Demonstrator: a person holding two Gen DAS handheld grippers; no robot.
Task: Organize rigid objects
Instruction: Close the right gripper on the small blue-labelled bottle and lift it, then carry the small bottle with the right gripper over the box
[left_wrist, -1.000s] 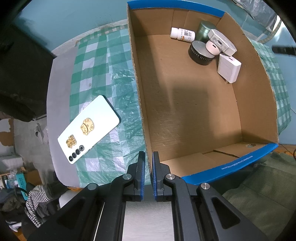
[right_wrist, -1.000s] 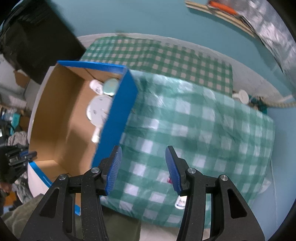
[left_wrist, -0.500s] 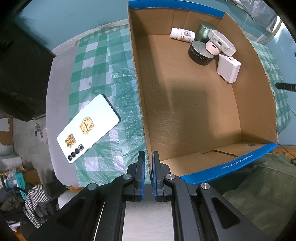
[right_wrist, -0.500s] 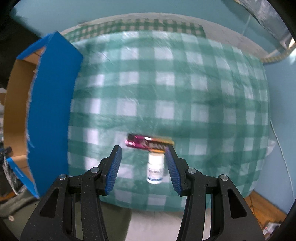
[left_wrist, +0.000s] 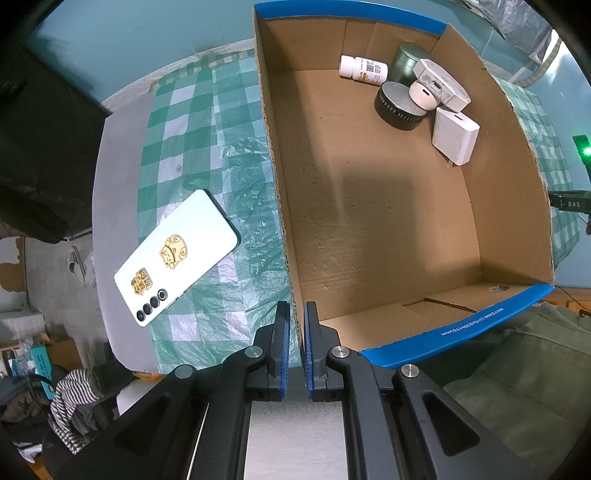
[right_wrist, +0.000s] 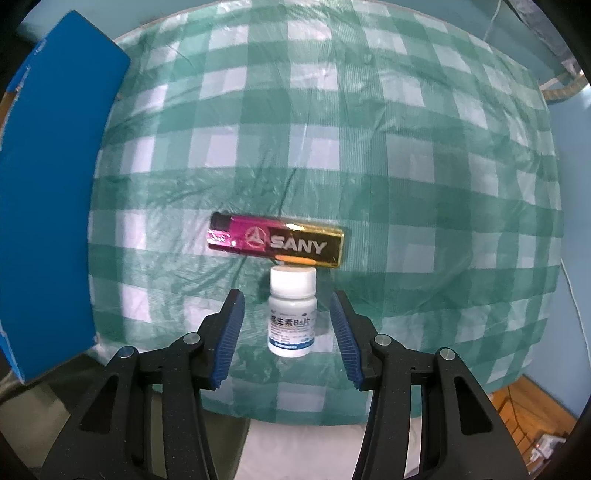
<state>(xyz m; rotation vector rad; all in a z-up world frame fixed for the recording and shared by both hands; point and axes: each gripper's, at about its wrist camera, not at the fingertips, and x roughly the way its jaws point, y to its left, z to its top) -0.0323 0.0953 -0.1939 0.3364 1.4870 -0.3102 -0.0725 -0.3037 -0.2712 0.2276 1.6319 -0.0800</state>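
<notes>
Cardboard box (left_wrist: 388, 221), left wrist view: I log it open-topped, blue-edged, standing on the green-and-white checked tablecloth (left_wrist: 207, 147). My left gripper (left_wrist: 294, 317) is clenched on the box's near left wall, one blue pad on each side of the cardboard edge. Contents, all gathered in the far right corner: one white pill bottle (left_wrist: 362, 68) lying on its side; one dark green tin (left_wrist: 406, 62) behind it; one black round ribbed lid or cap (left_wrist: 397, 105); one grey-white block with a small white round piece against it (left_wrist: 439, 83); one white square charger (left_wrist: 455, 138) nearest me, by the right wall. The rest of the box floor is bare cardboard. Outside the box, to its left on the cloth: one white smartphone (left_wrist: 175, 258), face down, two gold stickers on its back, lying at a slant, apart from the box.

Right wrist view: one small white pill bottle with blue label (right_wrist: 291, 312), lying on the cloth, cap pointing away from me. My right gripper (right_wrist: 287, 321) is released, a finger on either side of the bottle and clear gaps between pads and bottle. One pink-and-gold SANY lighter (right_wrist: 277, 242) lies crosswise just beyond the cap, touching or nearly so. The box's blue outer wall (right_wrist: 55, 184) stands at the left edge, well apart from both items.
</notes>
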